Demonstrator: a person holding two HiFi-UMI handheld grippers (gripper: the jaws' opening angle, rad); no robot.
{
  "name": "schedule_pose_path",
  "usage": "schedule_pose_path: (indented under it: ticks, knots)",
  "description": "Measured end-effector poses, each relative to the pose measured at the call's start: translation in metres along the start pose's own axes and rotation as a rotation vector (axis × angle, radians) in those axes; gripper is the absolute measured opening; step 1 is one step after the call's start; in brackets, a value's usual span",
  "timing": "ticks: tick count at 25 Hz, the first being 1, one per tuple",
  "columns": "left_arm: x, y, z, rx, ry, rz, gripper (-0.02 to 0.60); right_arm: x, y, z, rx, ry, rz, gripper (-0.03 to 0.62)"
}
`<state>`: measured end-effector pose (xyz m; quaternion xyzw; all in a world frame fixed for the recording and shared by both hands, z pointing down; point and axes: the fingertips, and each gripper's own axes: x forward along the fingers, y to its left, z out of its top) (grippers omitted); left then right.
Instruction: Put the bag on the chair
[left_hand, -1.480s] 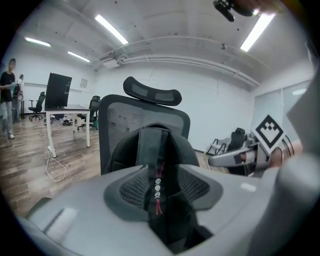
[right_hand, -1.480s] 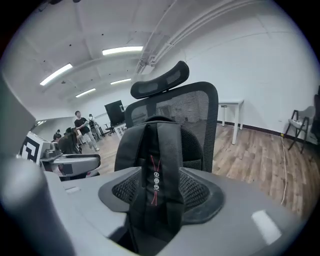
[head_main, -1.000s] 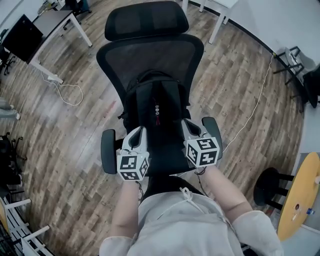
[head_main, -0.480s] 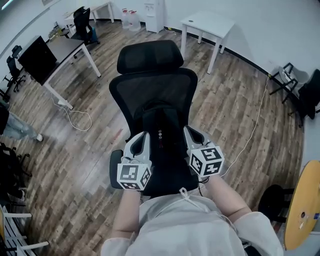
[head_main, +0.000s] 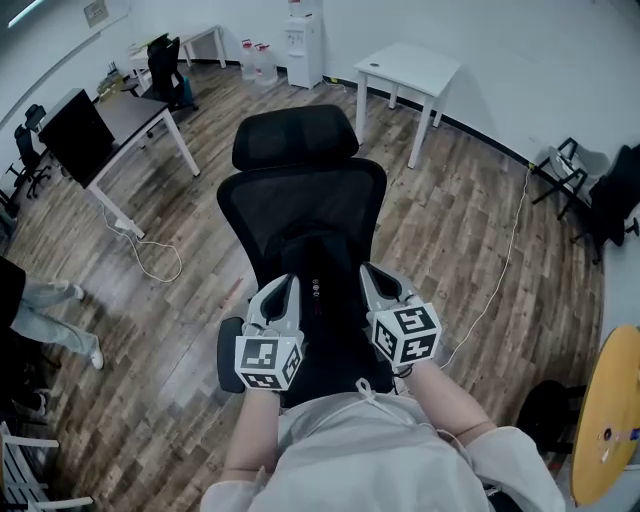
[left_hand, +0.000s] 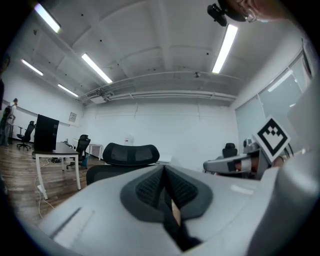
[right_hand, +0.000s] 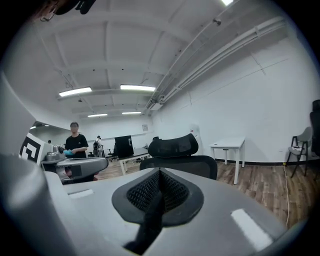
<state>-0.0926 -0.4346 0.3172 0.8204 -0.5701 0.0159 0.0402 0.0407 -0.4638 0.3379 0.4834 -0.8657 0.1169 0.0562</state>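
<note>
A black bag (head_main: 328, 318) hangs upright over the seat of a black mesh office chair (head_main: 300, 200), in front of its backrest. My left gripper (head_main: 282, 290) is at the bag's left side and my right gripper (head_main: 368, 276) at its right side, both level. In the left gripper view the left gripper (left_hand: 164, 170) is shut on a dark strap (left_hand: 173, 227). In the right gripper view the right gripper (right_hand: 160, 174) pinches another dark strap (right_hand: 146, 226). The chair's headrest (left_hand: 131, 152) shows ahead of the left gripper, and the headrest (right_hand: 172, 146) also shows in the right gripper view.
A white table (head_main: 408, 68) stands behind the chair. A desk with a monitor (head_main: 105, 115) is at the back left, a person's legs (head_main: 50, 310) at the left edge. A cable (head_main: 500, 270) crosses the wood floor; a yellow round table (head_main: 612, 410) sits at the right.
Both grippers have risen together with the bag between them. The head view has lifted and shows more of the room; a person's legs have come in at the left.
</note>
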Motion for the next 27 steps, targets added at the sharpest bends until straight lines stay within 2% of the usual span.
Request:
schedule_pose_path:
  ticks: [13,17,27]
  knots:
    - [0.010,-0.013,-0.005,-0.004,0.034,-0.013,0.006,0.005,0.002,-0.012,-0.002,0.040,0.020,-0.003]
    - [0.009,-0.013,-0.010,-0.039,0.048,-0.012,0.006,0.005,0.001,-0.015,-0.001,0.048,0.027,-0.003]
    - [0.006,0.006,-0.023,-0.059,0.075,-0.006,0.006,0.014,0.008,-0.023,0.009,0.066,0.026,-0.003]
